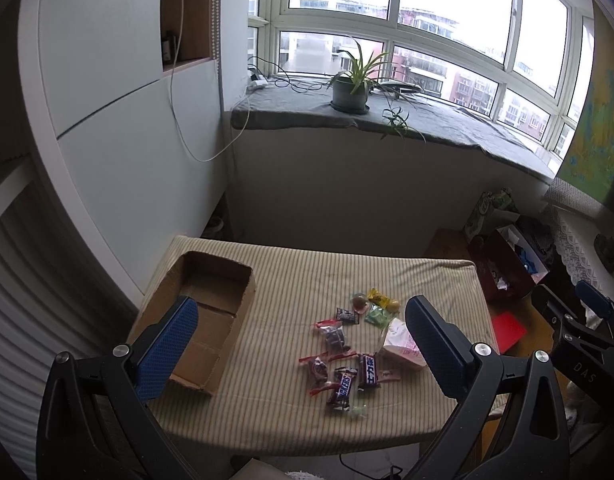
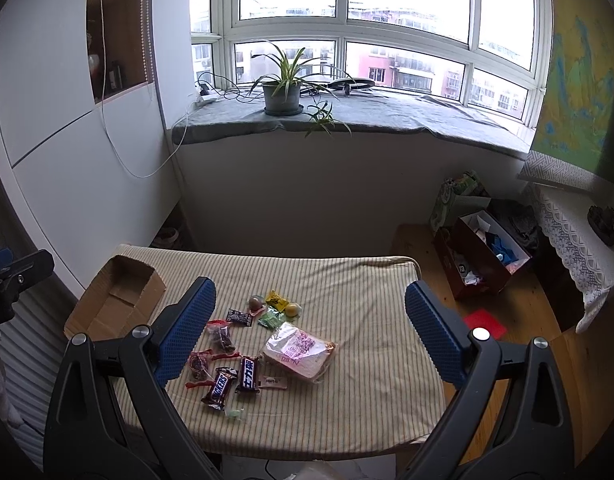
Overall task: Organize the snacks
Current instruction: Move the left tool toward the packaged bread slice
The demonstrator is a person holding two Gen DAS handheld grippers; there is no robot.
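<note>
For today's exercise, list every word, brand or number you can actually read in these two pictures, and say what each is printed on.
"SNICKERS": on the dark bar wrapper, partly legible.
"士力架": on the second bar wrapper beside it.
"DAS": on the right tongs, seen from the left wrist view.
Pink print on the bread bag: too blurred to read.
Other small wrappers: too small.

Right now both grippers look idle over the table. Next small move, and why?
Probably lower the right gripper onto the pink bread packet. Both grippers are open and empty, the cardboard box is empty, all snacks lie loose on the striped cloth, and the packet sits nearly between its fingers.
</note>
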